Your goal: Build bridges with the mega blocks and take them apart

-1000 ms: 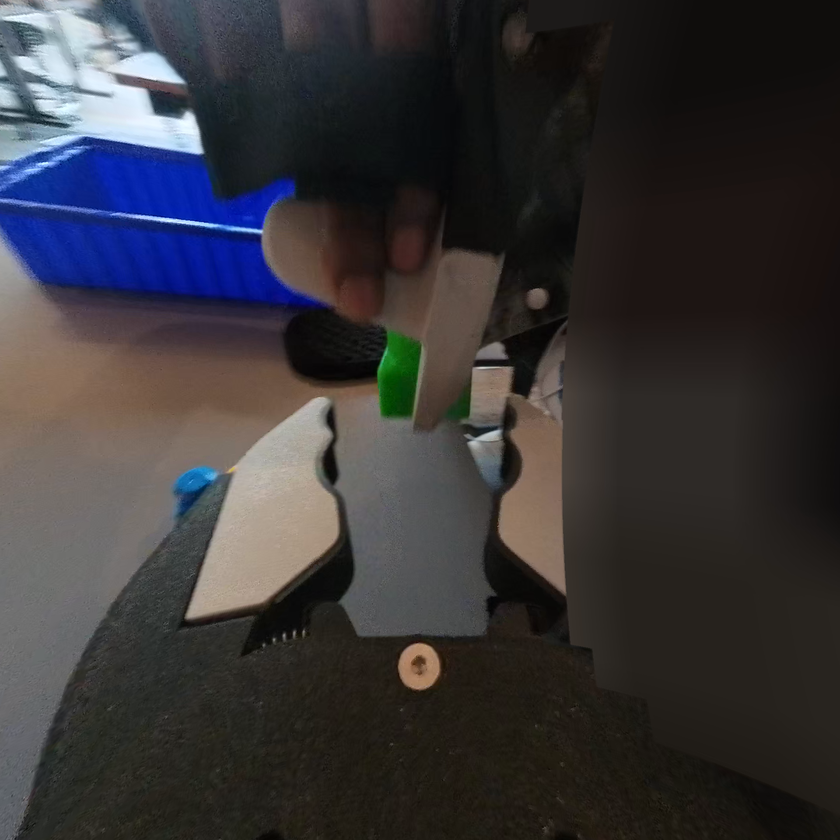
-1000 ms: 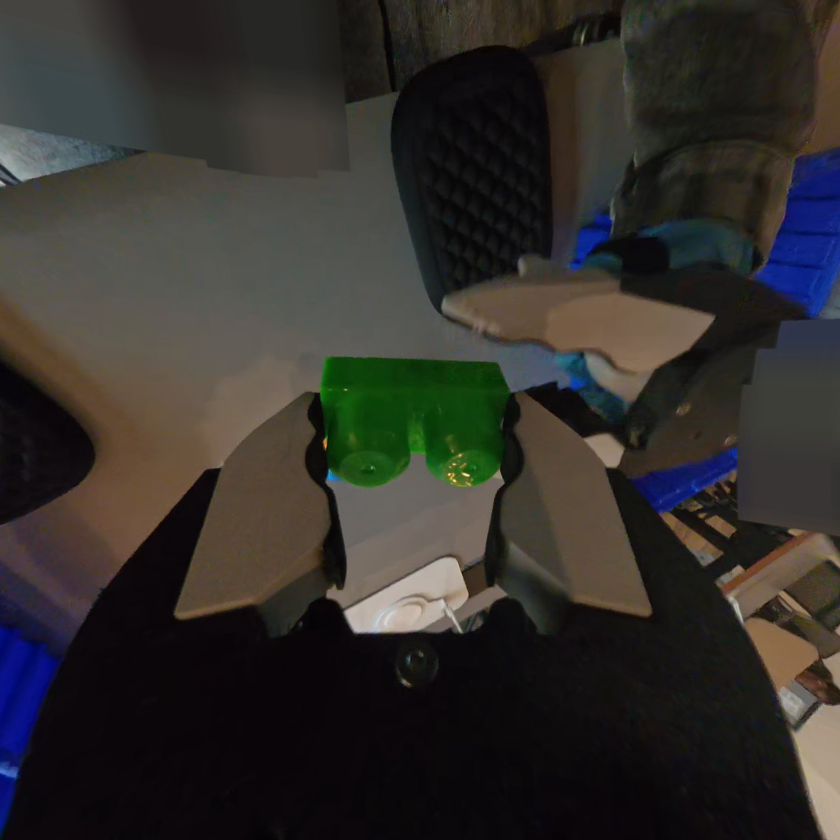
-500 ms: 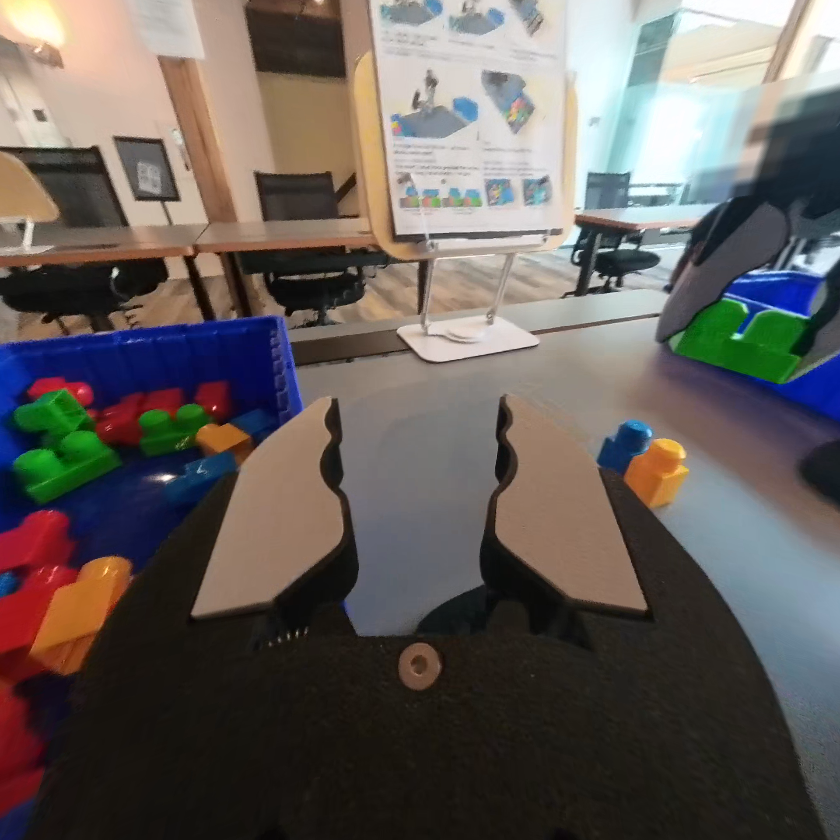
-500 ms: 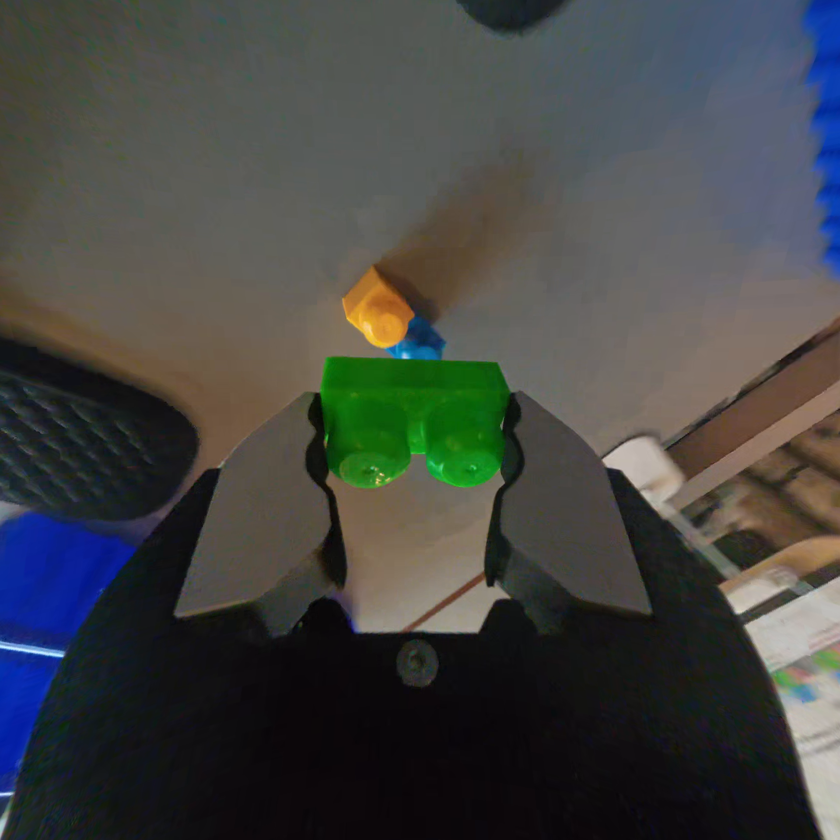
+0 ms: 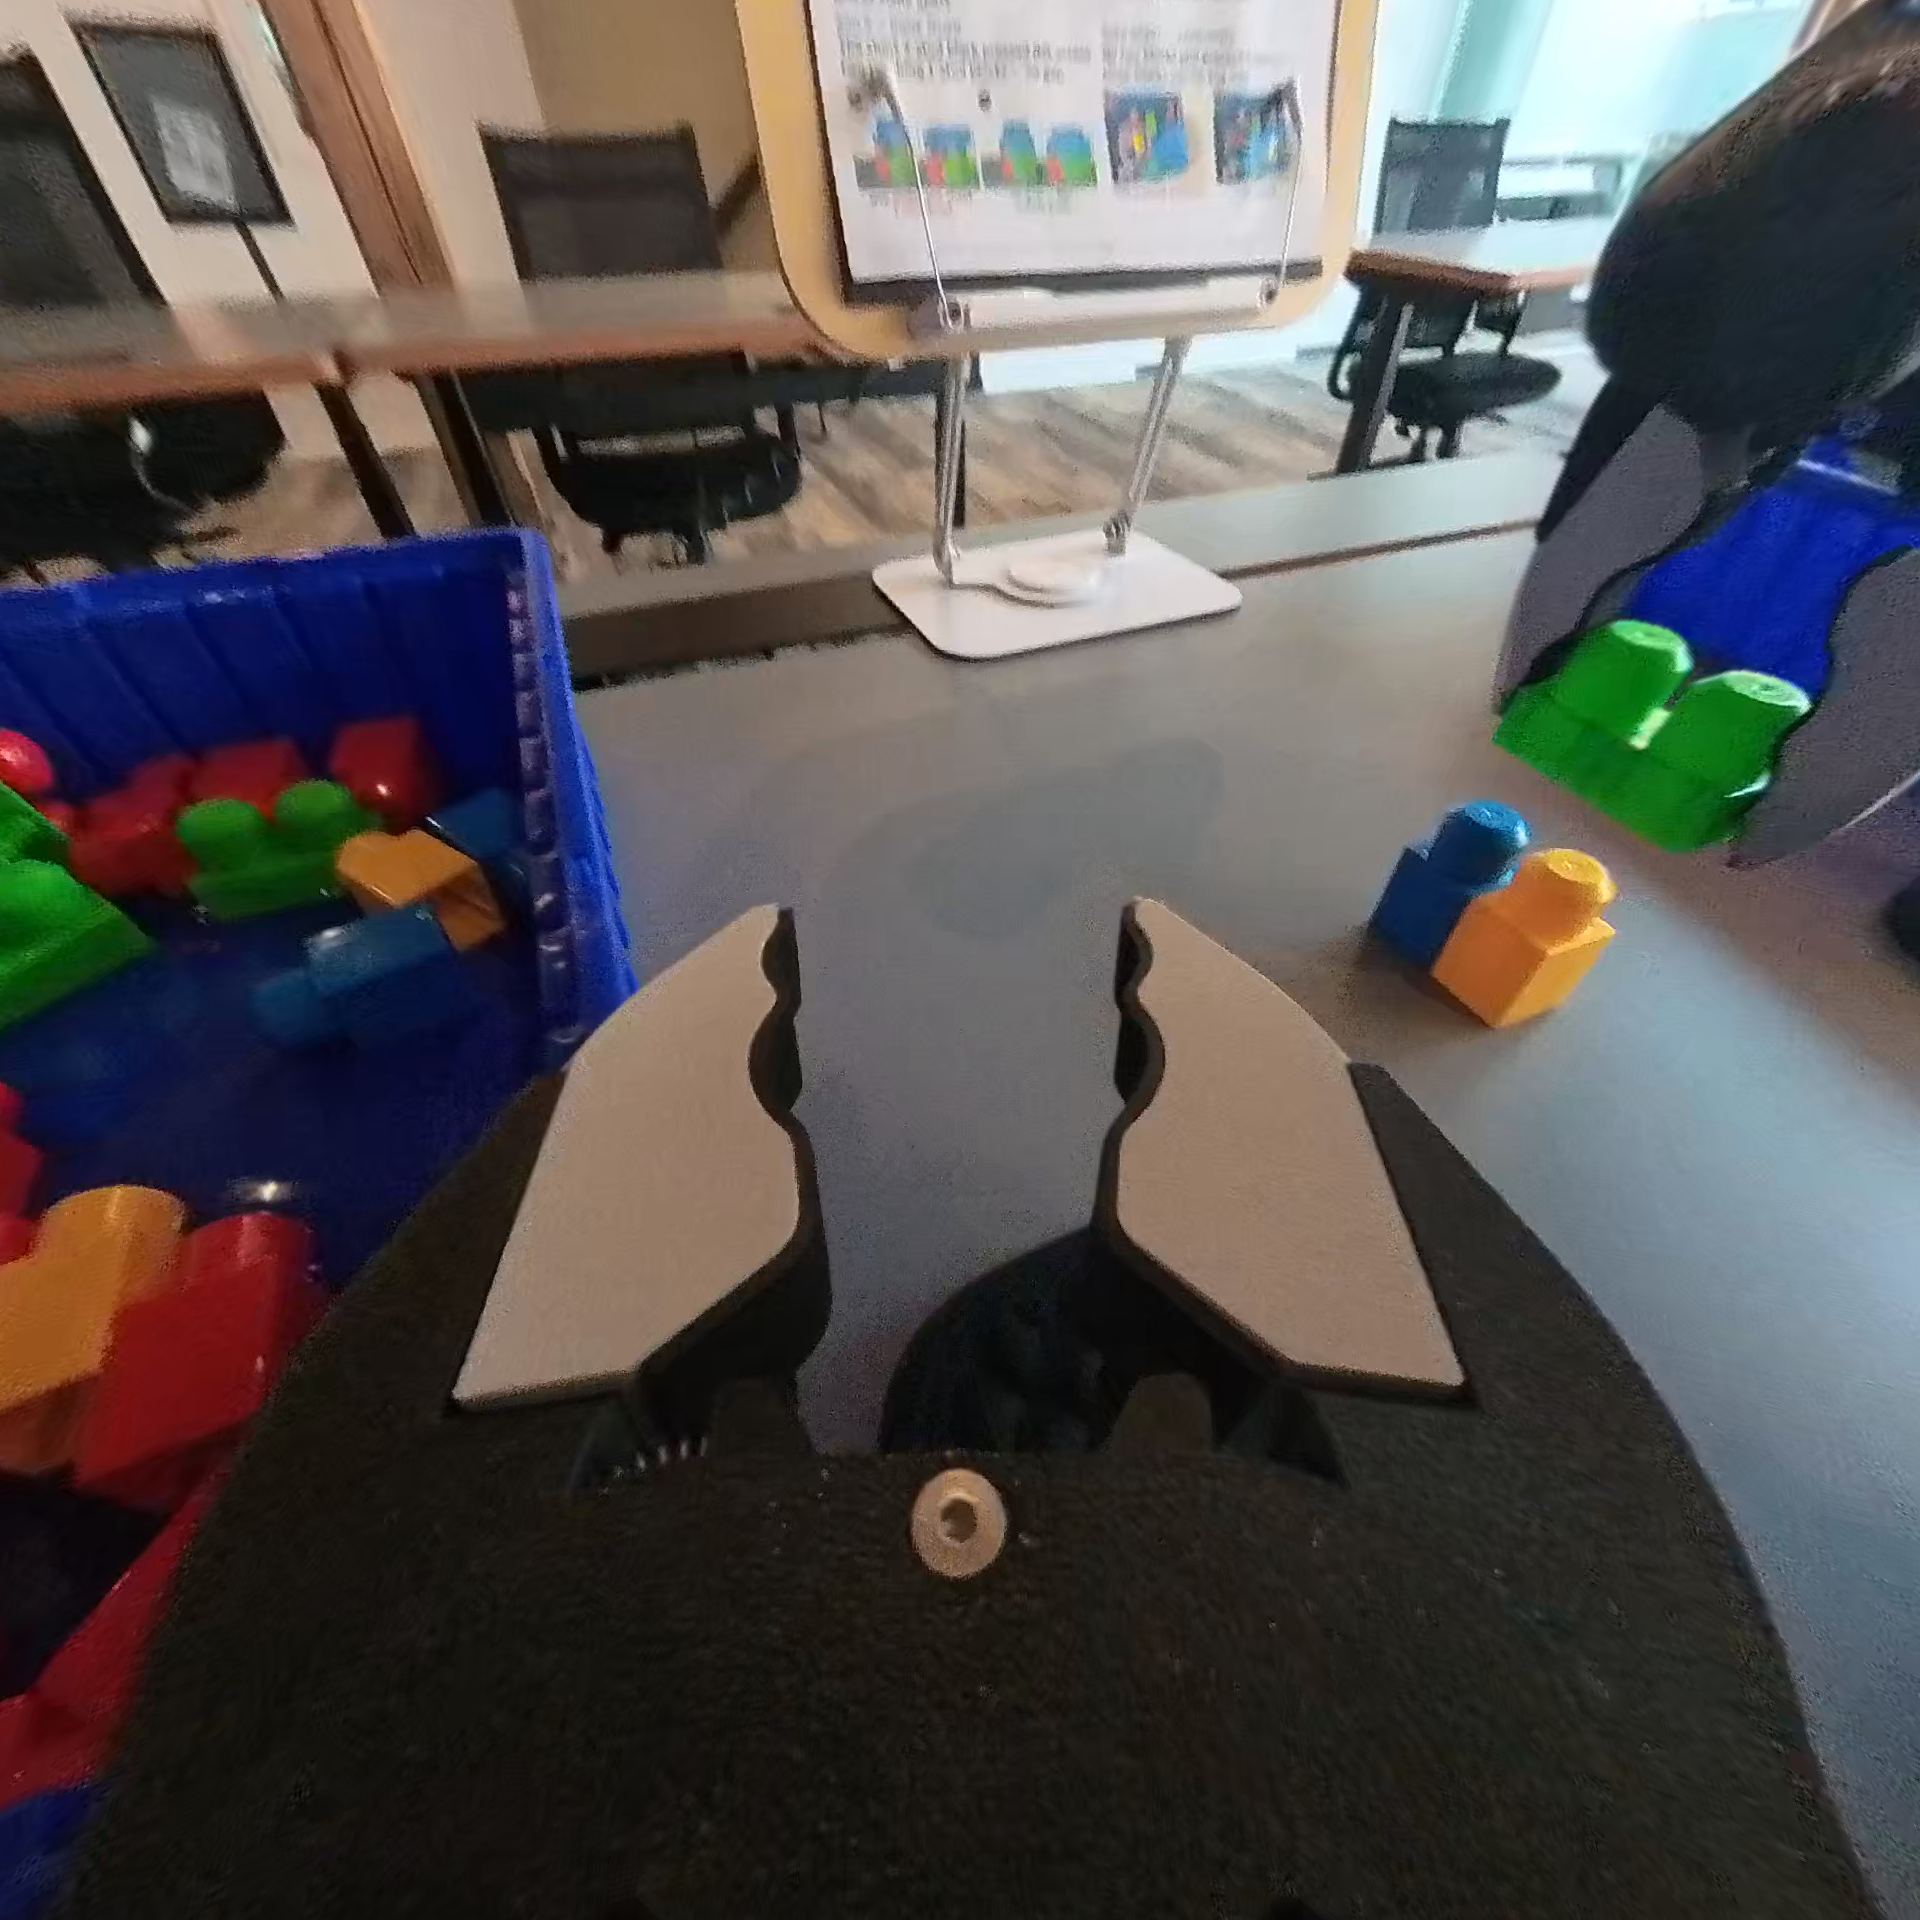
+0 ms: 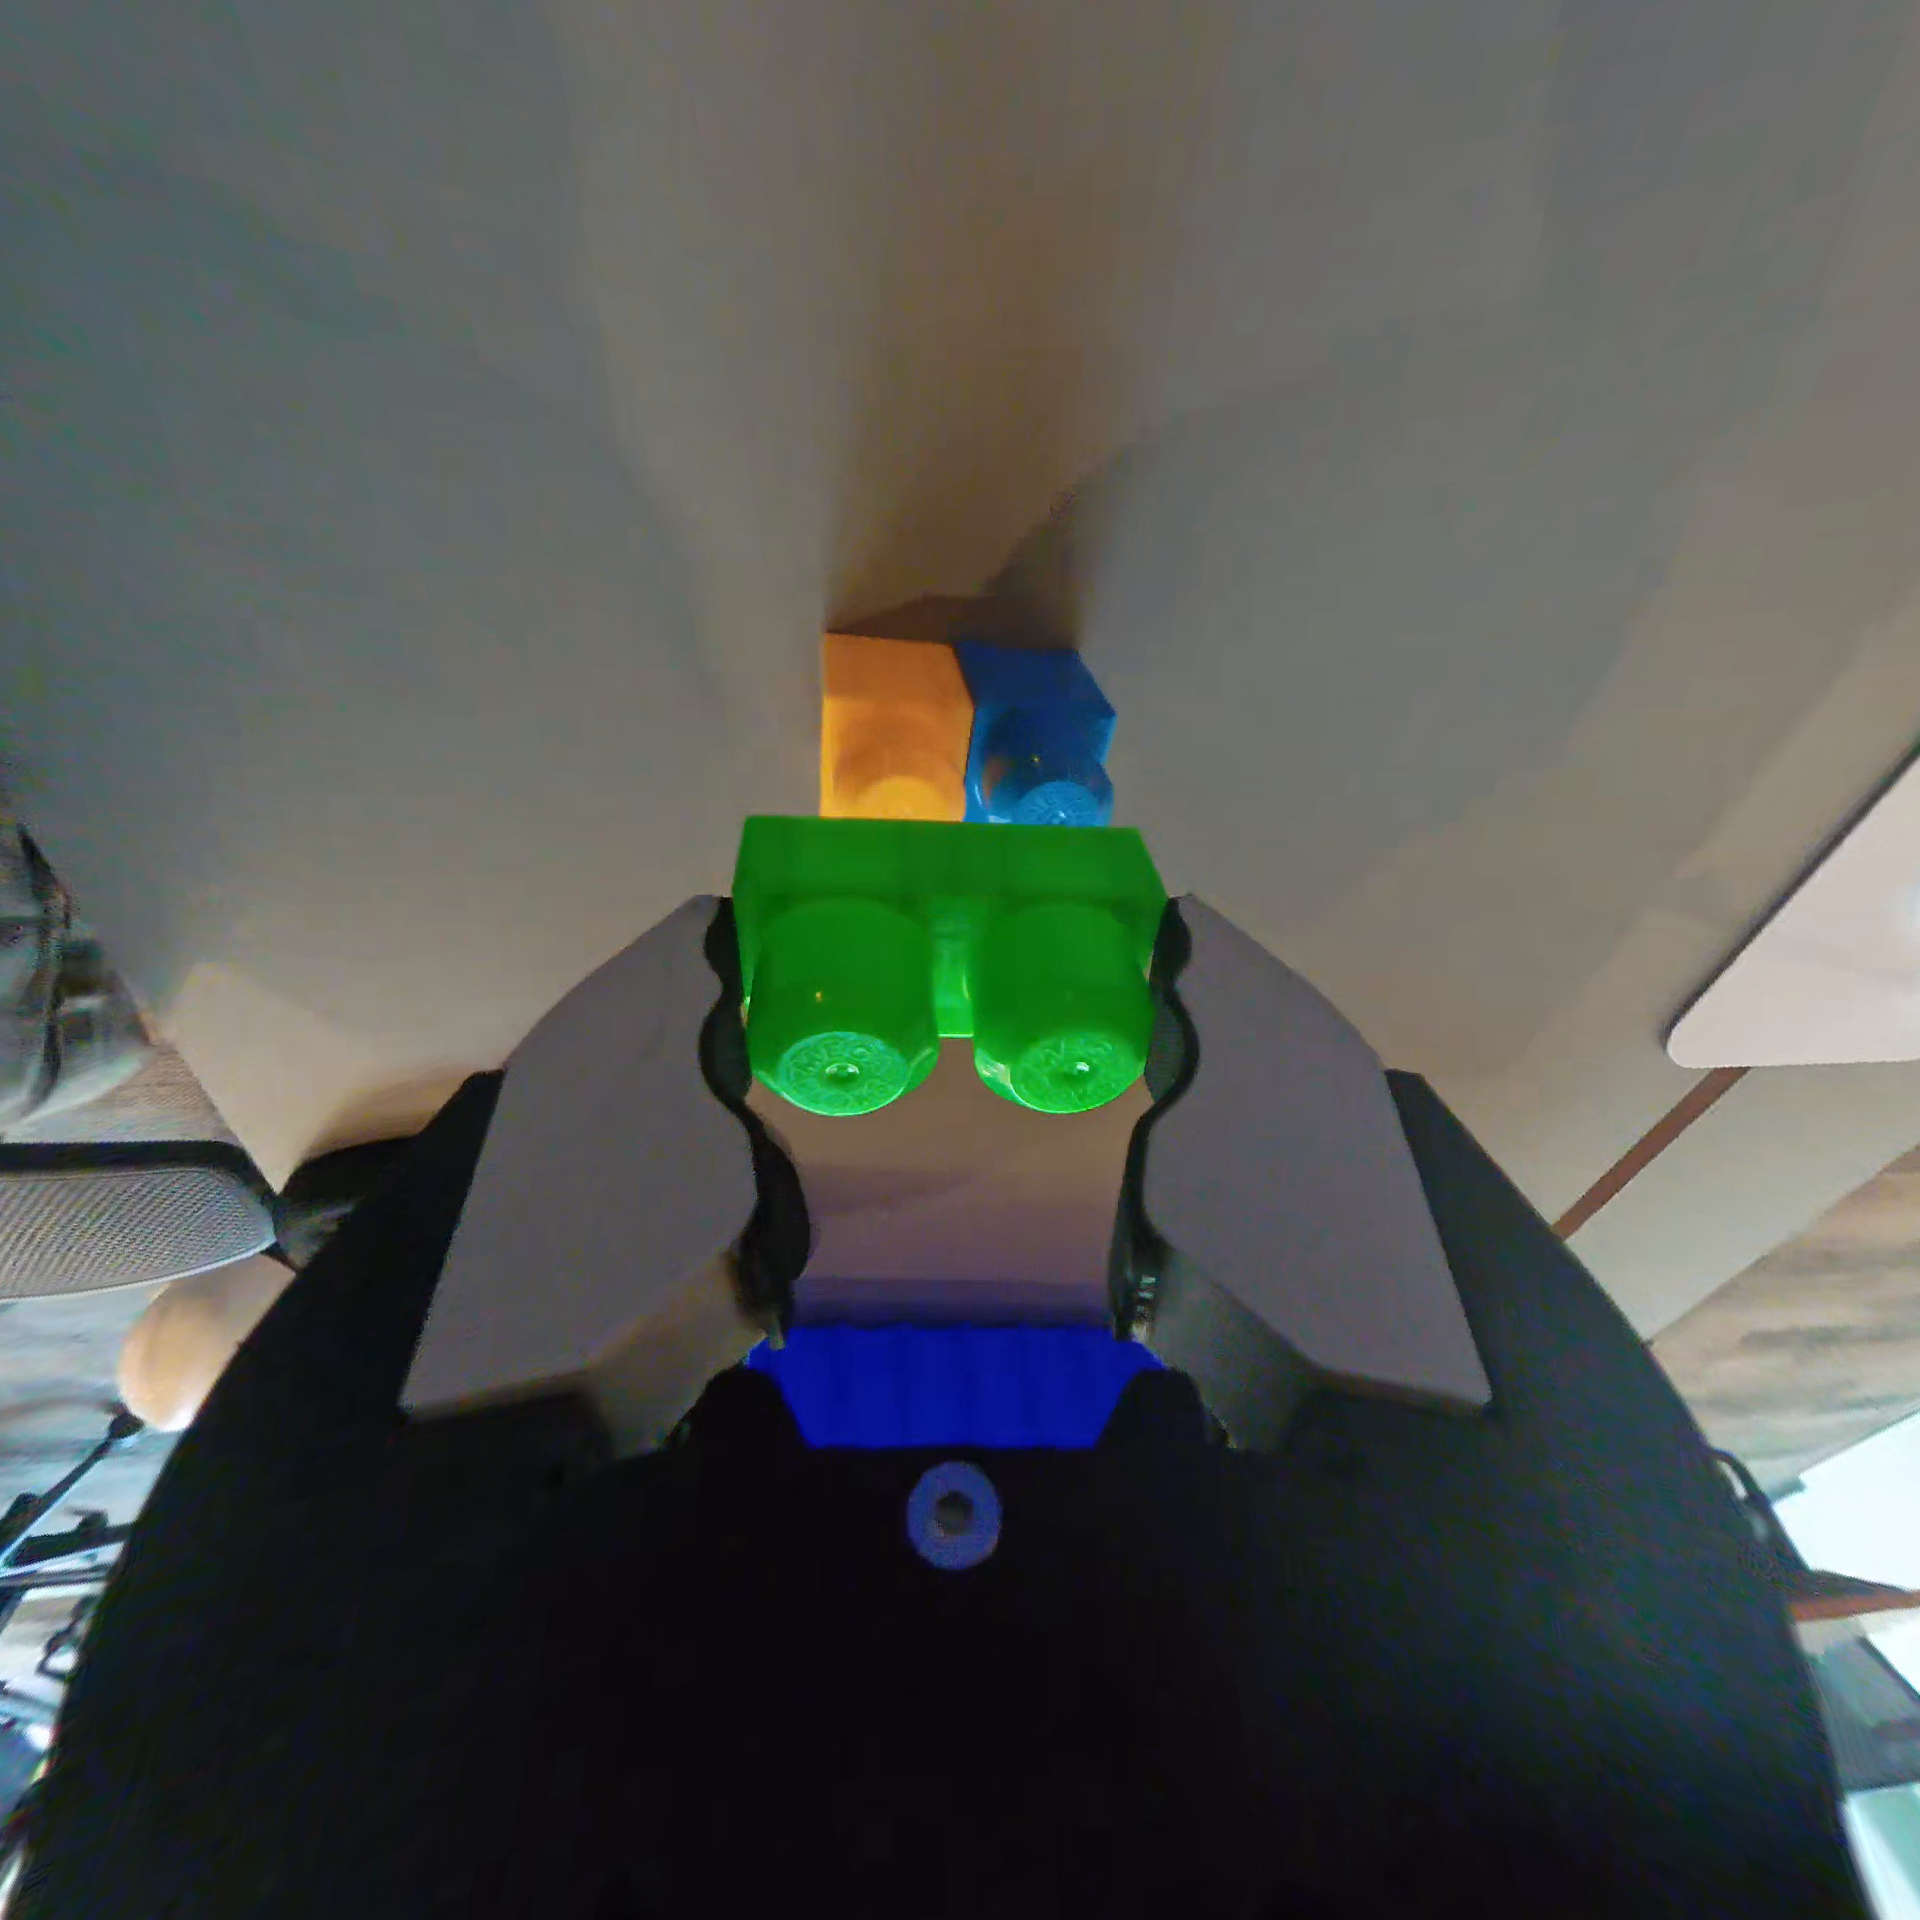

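My right gripper [image 6: 948,925] is shut on a green two-stud block [image 6: 940,956] and holds it just above an orange block [image 6: 888,727] and a blue block [image 6: 1039,732] that stand side by side on the grey table. The left wrist view shows the same: the green block [image 5: 1647,743] held in the right gripper [image 5: 1704,727], up and to the right of the blue block [image 5: 1444,878] and orange block [image 5: 1522,935]. My left gripper [image 5: 956,935] is open and empty, low over the table beside the blue bin [image 5: 540,727].
The blue bin at the left holds several red, green, orange and blue blocks [image 5: 270,842]. A stand with an instruction sheet [image 5: 1060,582] is at the table's far edge. A second blue bin [image 5: 1766,561] is behind the right gripper. Chairs and tables stand beyond. My right fingertips sit around 25 centimetres from my left ones.
The right gripper has carried the green block down to just above the orange and blue blocks, which now fill more of its view. The left gripper swung away to face the table and has moved slightly closer.
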